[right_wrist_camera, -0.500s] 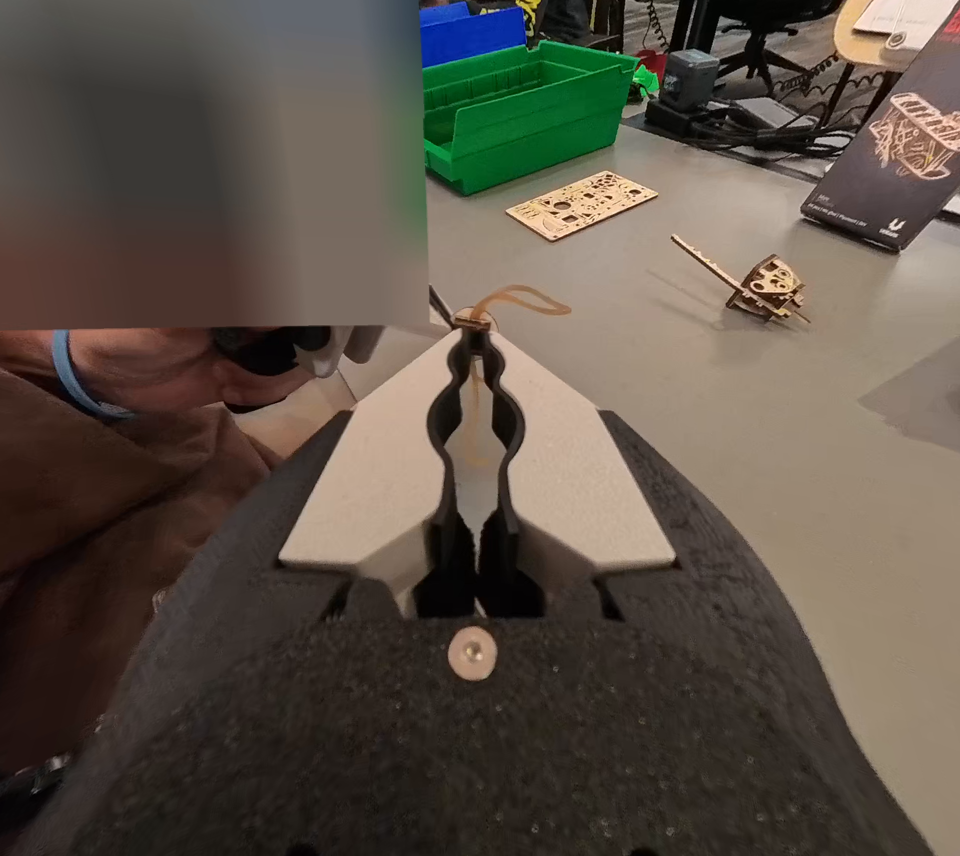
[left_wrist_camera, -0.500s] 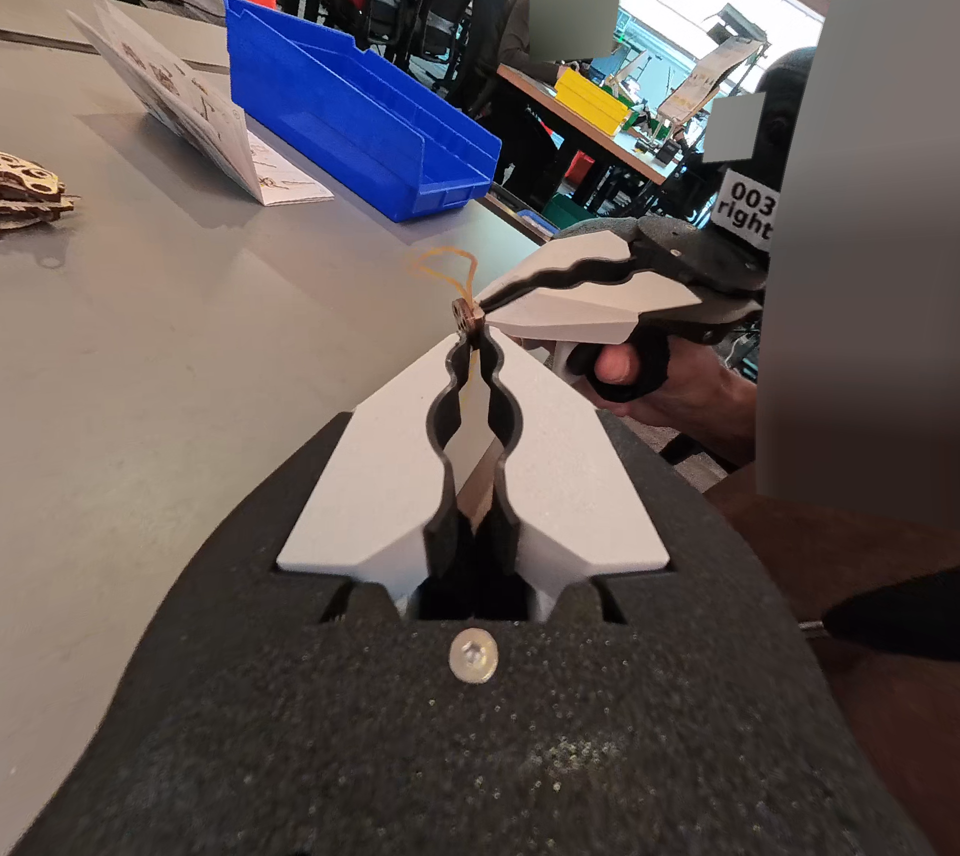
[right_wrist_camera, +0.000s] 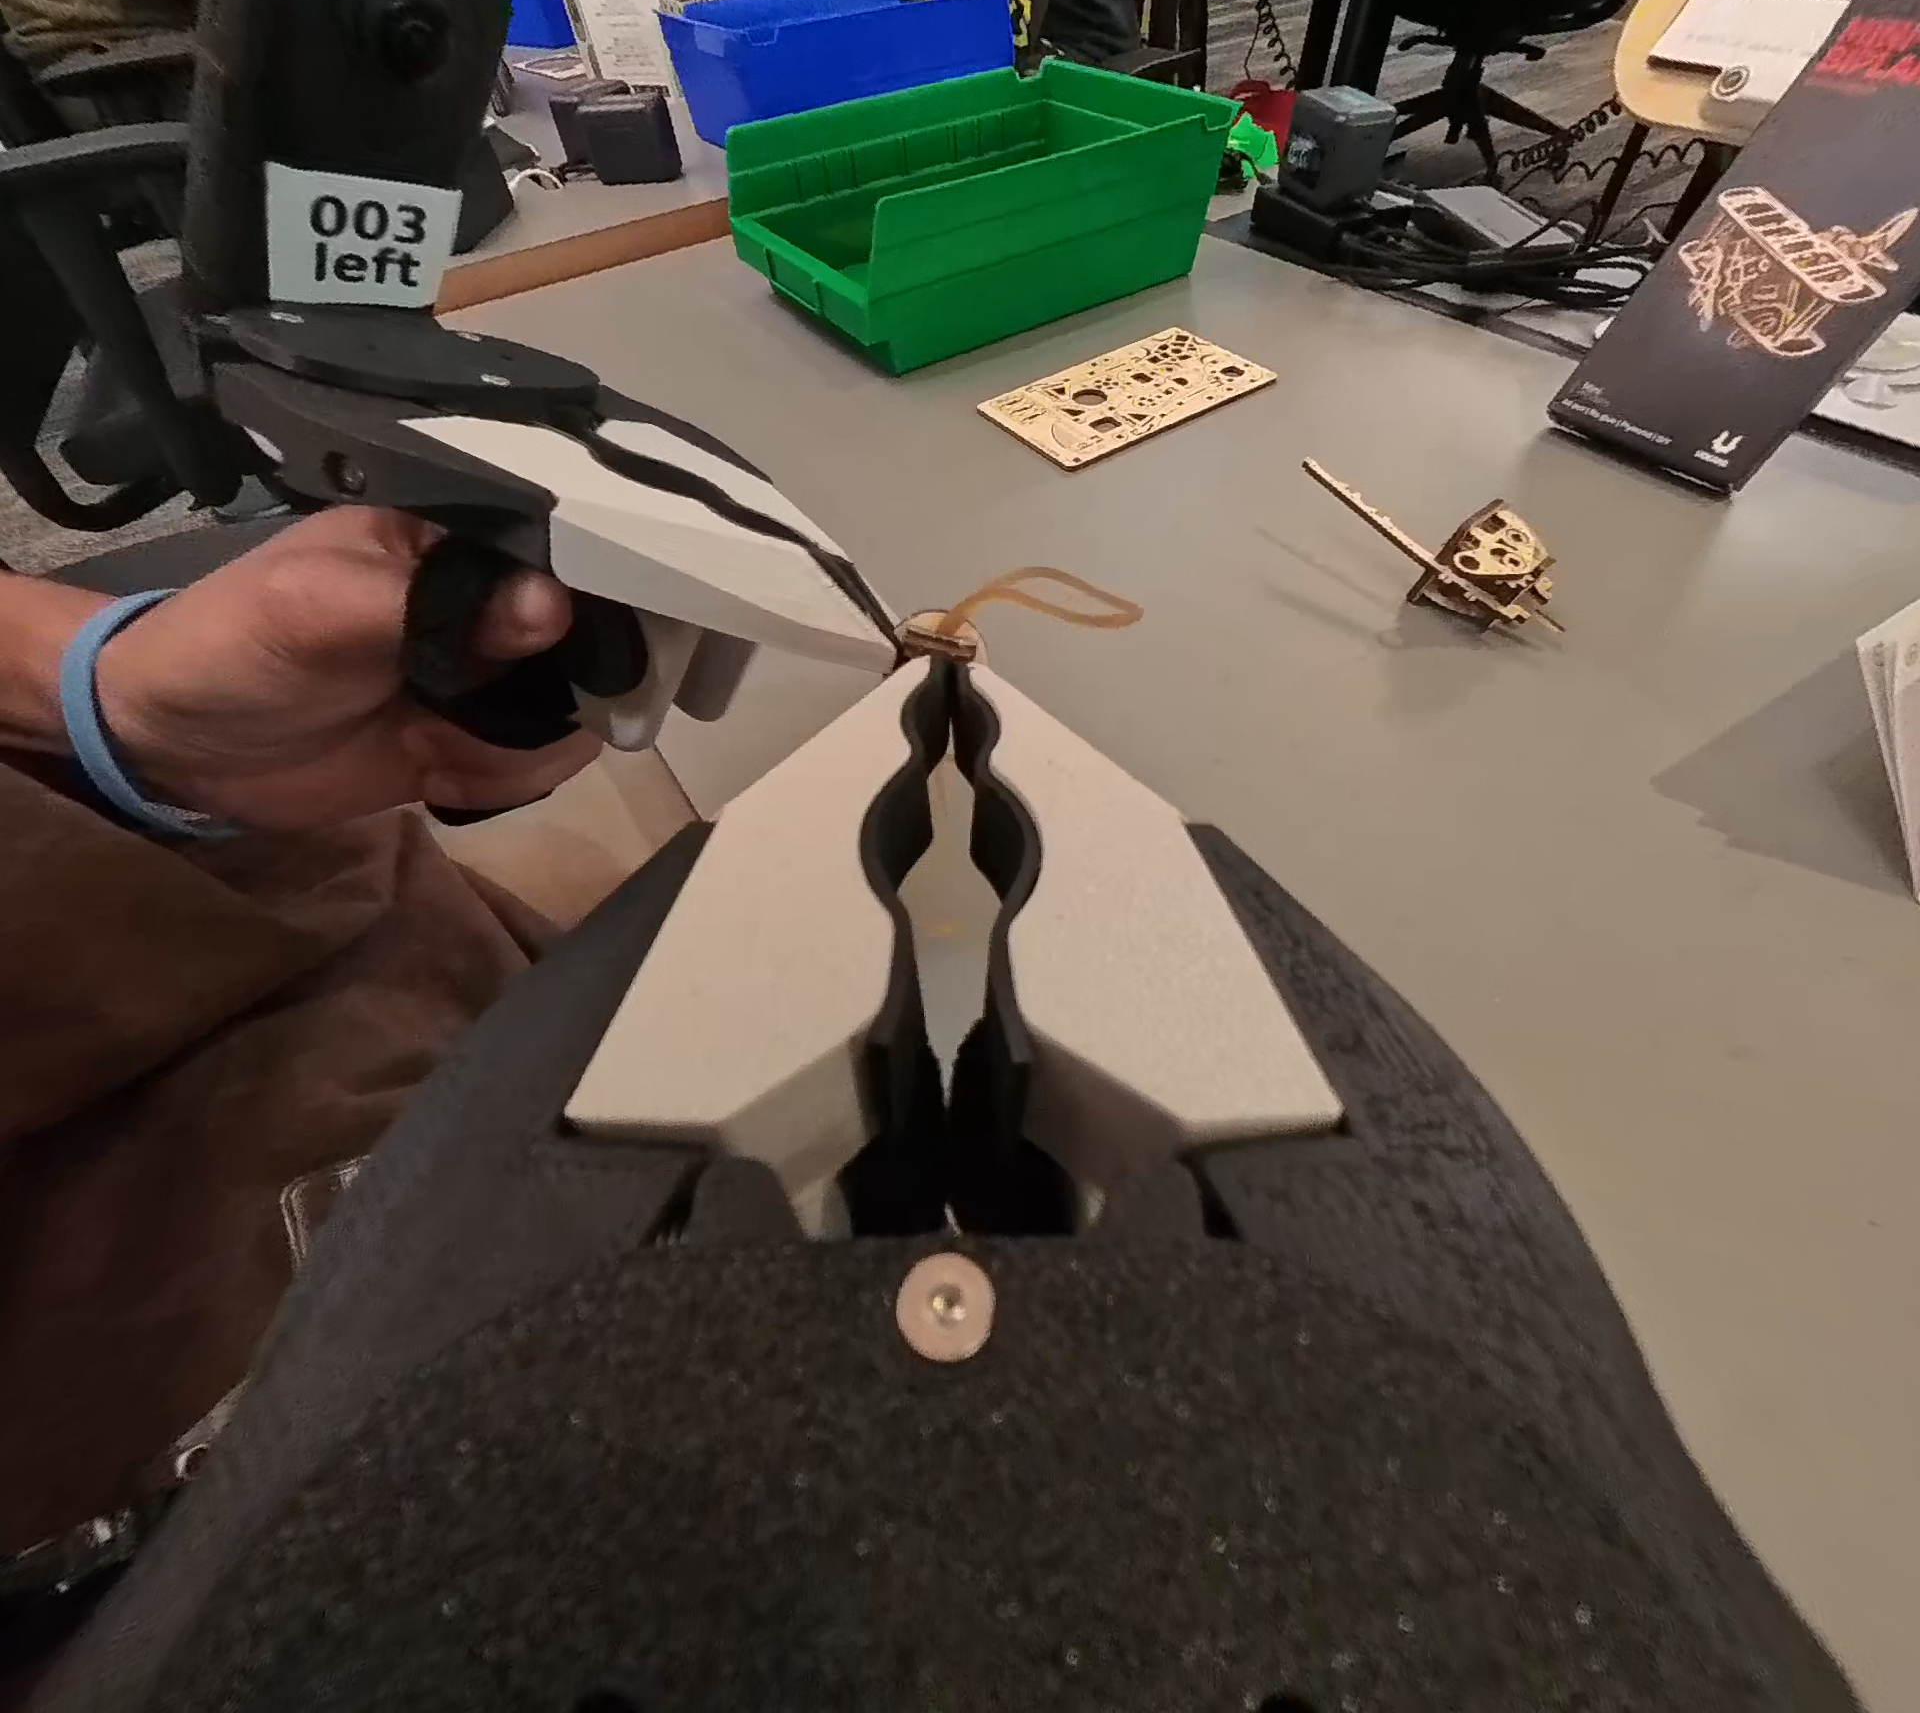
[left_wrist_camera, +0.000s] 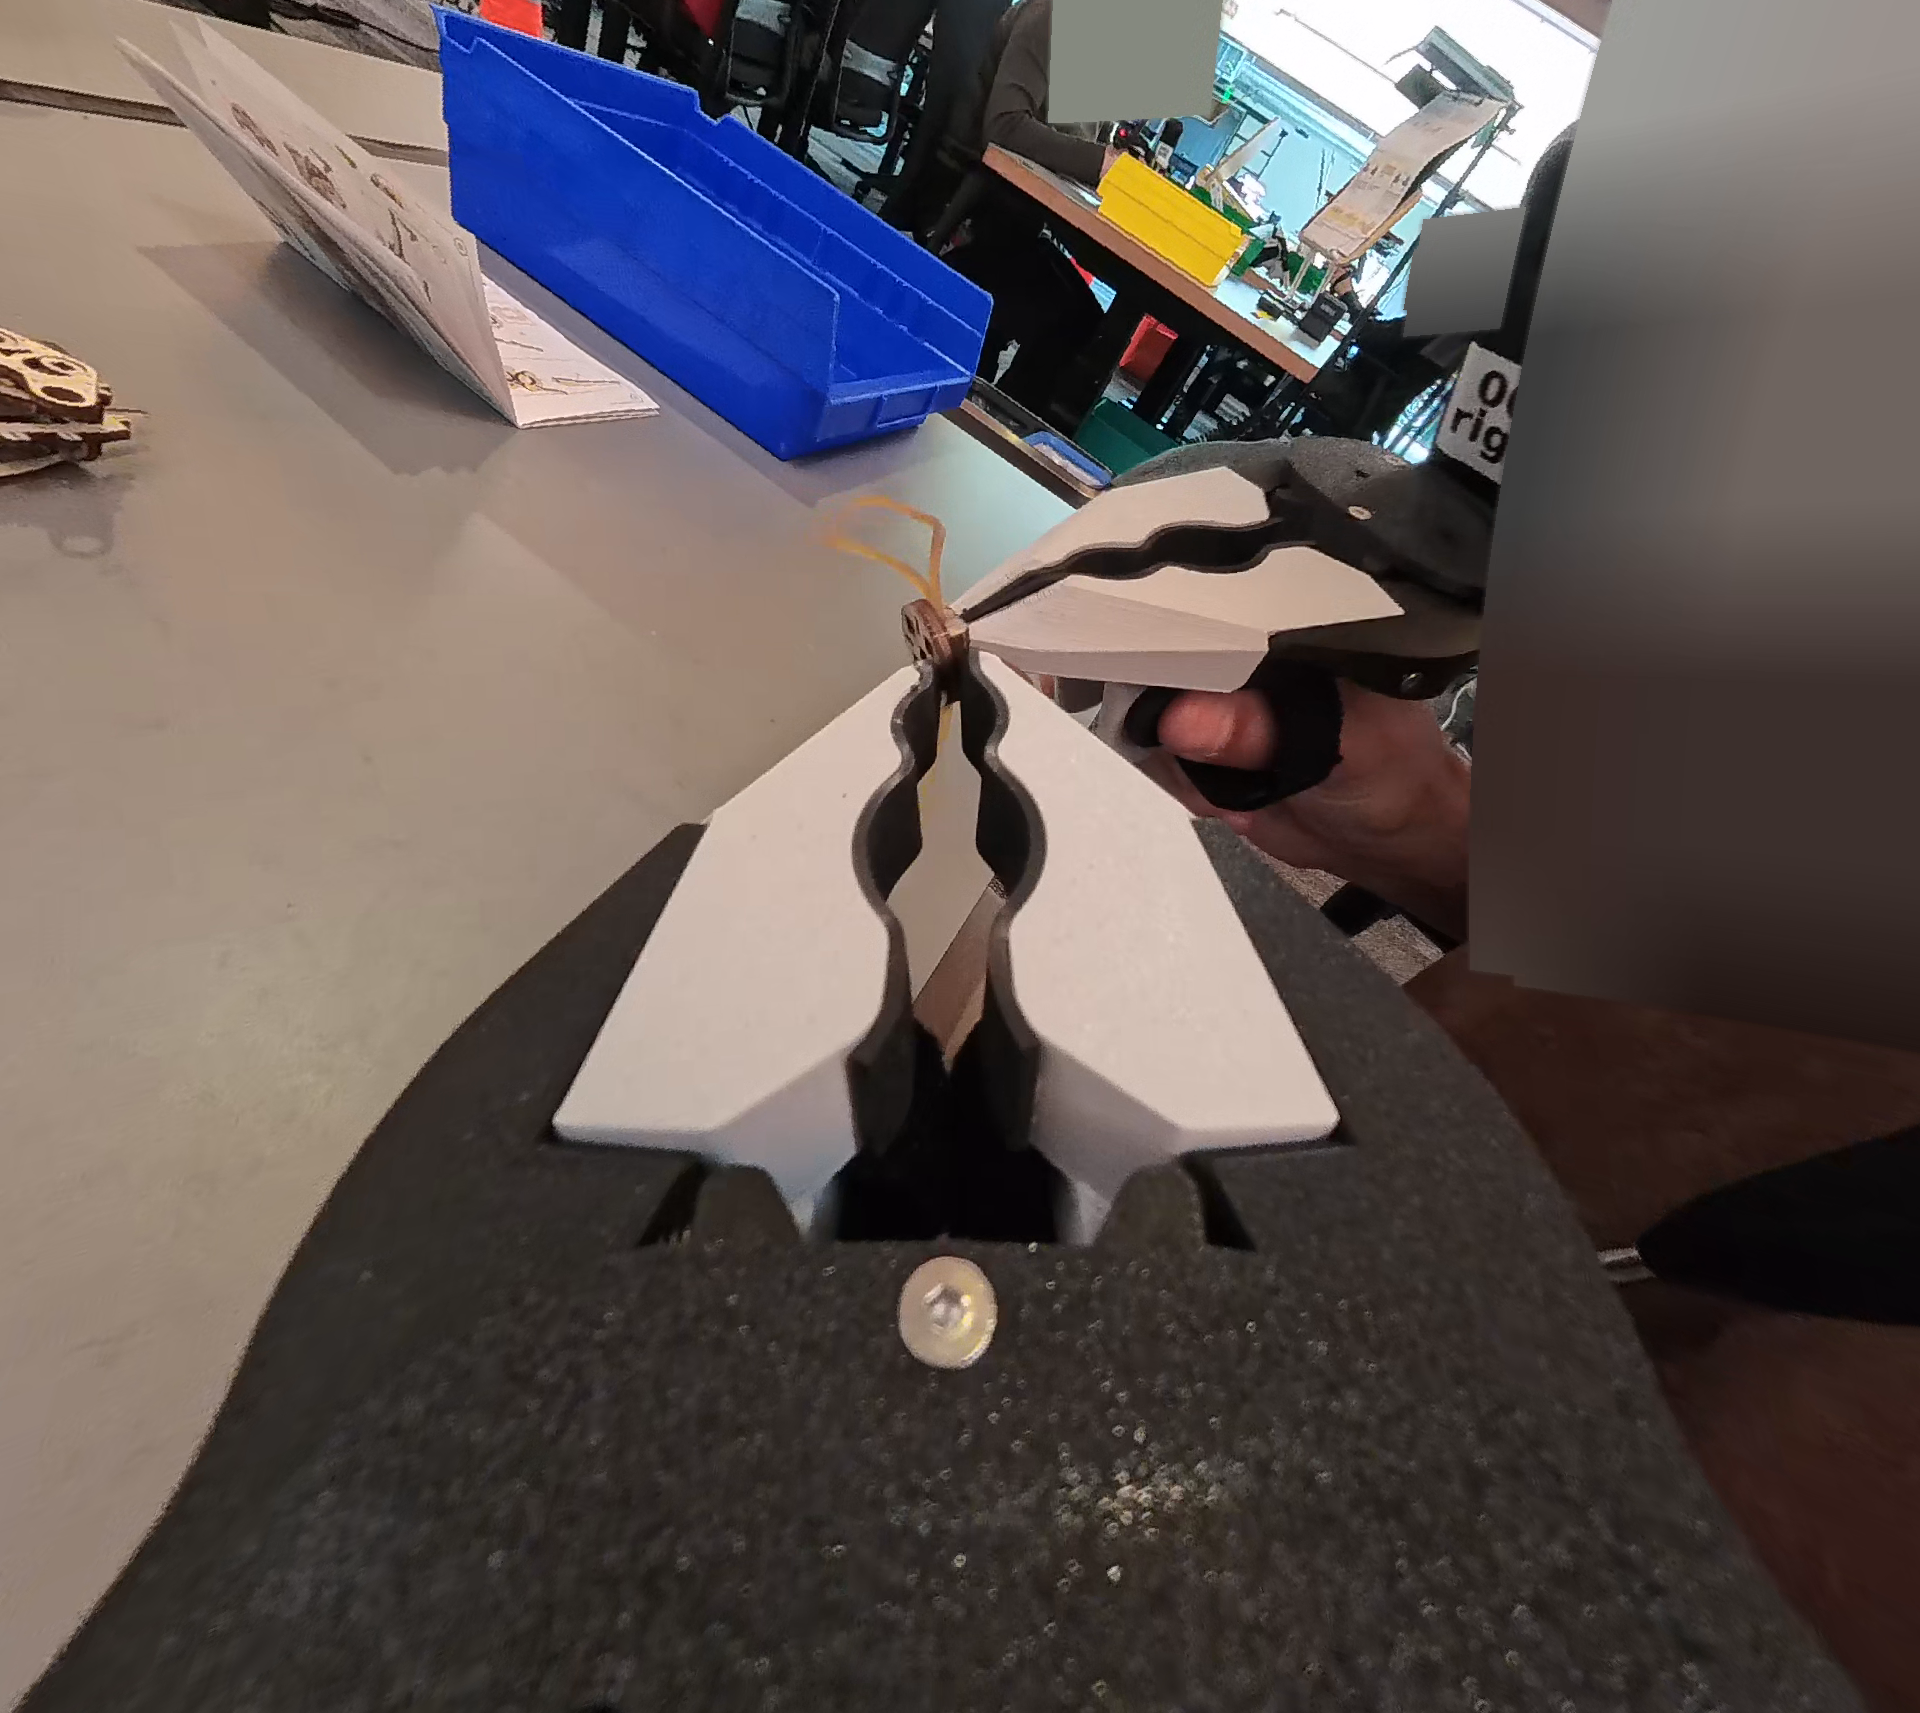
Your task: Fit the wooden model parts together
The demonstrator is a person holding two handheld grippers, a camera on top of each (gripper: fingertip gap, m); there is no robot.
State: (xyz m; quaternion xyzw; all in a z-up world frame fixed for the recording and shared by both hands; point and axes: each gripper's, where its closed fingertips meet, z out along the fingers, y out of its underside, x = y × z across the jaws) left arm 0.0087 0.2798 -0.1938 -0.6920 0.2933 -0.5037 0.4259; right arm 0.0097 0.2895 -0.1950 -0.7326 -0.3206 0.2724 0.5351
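A small round wooden disc (left_wrist_camera: 932, 633) with a tan rubber band (left_wrist_camera: 883, 531) looped through it is held in the air above the grey table (left_wrist_camera: 312, 728). My left gripper (left_wrist_camera: 940, 676) is shut, its tips pinched just under the disc, and the band runs down between its fingers. My right gripper (left_wrist_camera: 971, 614) comes in from the right, shut, with its tips at the disc's side. In the right wrist view the right gripper (right_wrist_camera: 940, 671) is pinched under the disc (right_wrist_camera: 940, 633), the band (right_wrist_camera: 1049, 598) loops away, and the left gripper (right_wrist_camera: 888, 635) meets it from the left.
A wooden parts sheet (right_wrist_camera: 1127, 396) and a partly built wooden model (right_wrist_camera: 1481, 567) lie on the table. A green bin (right_wrist_camera: 977, 209) and a black box (right_wrist_camera: 1756, 250) stand behind. A blue bin (left_wrist_camera: 707, 250), an open booklet (left_wrist_camera: 395, 240) and stacked wooden pieces (left_wrist_camera: 52, 406) are to the left. The grippers are tip to tip, or close to it. Both grippers' tips are roughly 25 centimeters from the partly built wooden model (right_wrist_camera: 1481, 567). It is also in sight in the left wrist view (left_wrist_camera: 70, 390).
Both grippers stay pinched together at the disc. The right wrist view has shifted only slightly.
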